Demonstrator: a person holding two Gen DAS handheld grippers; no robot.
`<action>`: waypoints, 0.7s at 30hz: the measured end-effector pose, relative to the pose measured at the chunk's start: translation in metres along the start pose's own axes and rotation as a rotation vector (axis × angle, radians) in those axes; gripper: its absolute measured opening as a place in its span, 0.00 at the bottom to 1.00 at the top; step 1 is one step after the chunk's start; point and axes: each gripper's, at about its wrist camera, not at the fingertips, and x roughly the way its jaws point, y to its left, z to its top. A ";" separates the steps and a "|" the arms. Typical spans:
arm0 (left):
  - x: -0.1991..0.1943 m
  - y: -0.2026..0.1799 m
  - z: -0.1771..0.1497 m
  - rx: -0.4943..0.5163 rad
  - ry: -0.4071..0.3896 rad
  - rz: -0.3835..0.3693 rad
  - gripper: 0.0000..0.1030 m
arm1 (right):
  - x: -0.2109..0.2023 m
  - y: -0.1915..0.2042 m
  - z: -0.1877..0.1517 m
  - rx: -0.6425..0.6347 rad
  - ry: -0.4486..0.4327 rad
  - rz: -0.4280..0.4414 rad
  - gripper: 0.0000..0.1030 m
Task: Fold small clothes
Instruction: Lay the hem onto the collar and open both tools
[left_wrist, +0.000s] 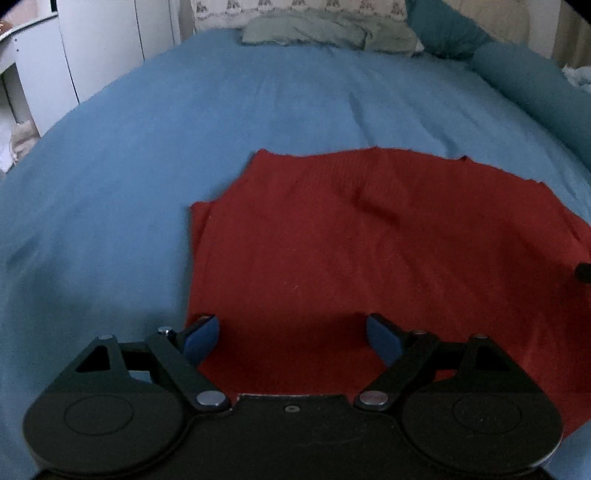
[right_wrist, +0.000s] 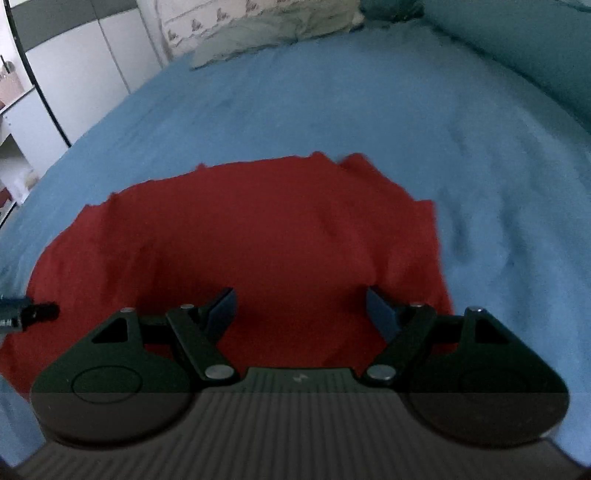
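Note:
A red garment (left_wrist: 351, 240) lies flat on the blue bedsheet (left_wrist: 184, 129), with a shallow crease near its middle. My left gripper (left_wrist: 293, 336) is open over the garment's near left corner, its blue pads wide apart and empty. In the right wrist view the same red garment (right_wrist: 258, 229) fills the middle. My right gripper (right_wrist: 301, 306) is open over its near right part, holding nothing. A bit of the left gripper (right_wrist: 33, 312) shows at the left edge.
A pale green folded cloth (left_wrist: 325, 31) and a patterned pillow (left_wrist: 295, 7) lie at the head of the bed. A teal bolster (left_wrist: 535, 85) runs along the right side. White cupboards (left_wrist: 74, 55) stand beyond the bed's left edge.

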 end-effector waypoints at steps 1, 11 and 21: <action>-0.004 -0.001 0.001 0.000 0.001 0.012 0.87 | -0.004 0.002 0.001 -0.010 0.003 0.001 0.89; -0.093 -0.063 -0.017 0.111 -0.061 -0.027 0.94 | -0.083 -0.012 0.005 -0.118 -0.034 -0.024 0.90; -0.046 -0.113 -0.022 0.102 0.017 -0.062 0.94 | -0.058 -0.046 -0.050 -0.035 0.067 -0.103 0.73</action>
